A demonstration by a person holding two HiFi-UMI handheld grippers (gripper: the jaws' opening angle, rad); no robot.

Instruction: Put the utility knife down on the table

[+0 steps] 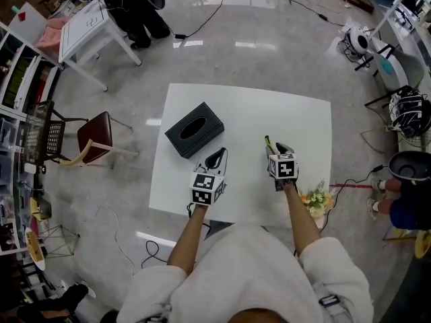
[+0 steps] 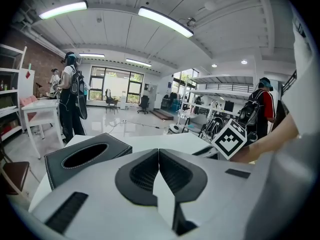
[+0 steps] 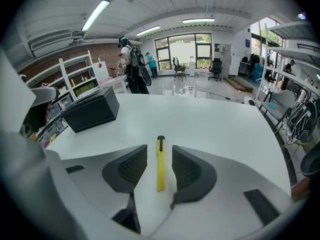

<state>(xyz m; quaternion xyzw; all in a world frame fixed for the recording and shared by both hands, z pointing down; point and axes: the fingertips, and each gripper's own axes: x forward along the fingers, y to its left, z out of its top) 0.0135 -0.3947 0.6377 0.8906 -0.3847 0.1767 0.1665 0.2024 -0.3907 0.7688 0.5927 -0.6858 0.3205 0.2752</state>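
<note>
Knife position: the utility knife (image 3: 160, 165) is lying flat on the white surface (image 1: 303, 123), in the gap between the fingers (image 3: 127, 170) of your right gripper (image 3: 159, 154). Those fingers are standing apart. Neither pad is touching the yellow body, and a strip of bare surface is showing on each side of it. The knife's black end is pointing toward the far edge. In the head view the knife is sitting right of the surface's centre, with its far end projecting just beyond the right gripper, which you are holding tilted downward over it.

Your left gripper (image 1: 217, 157) is hovering near the middle of the surface, to the left of the right gripper and apart from it. Its fingers (image 2: 145, 171) are pressing together, pad against pad.

A black tissue box (image 1: 194, 129) is standing on the surface just left of and beyond the left gripper, well apart from the knife. A small bunch of flowers (image 1: 316, 198) is showing at the near right corner. A chair (image 1: 94, 137) is standing on the floor to the left of the surface.
</note>
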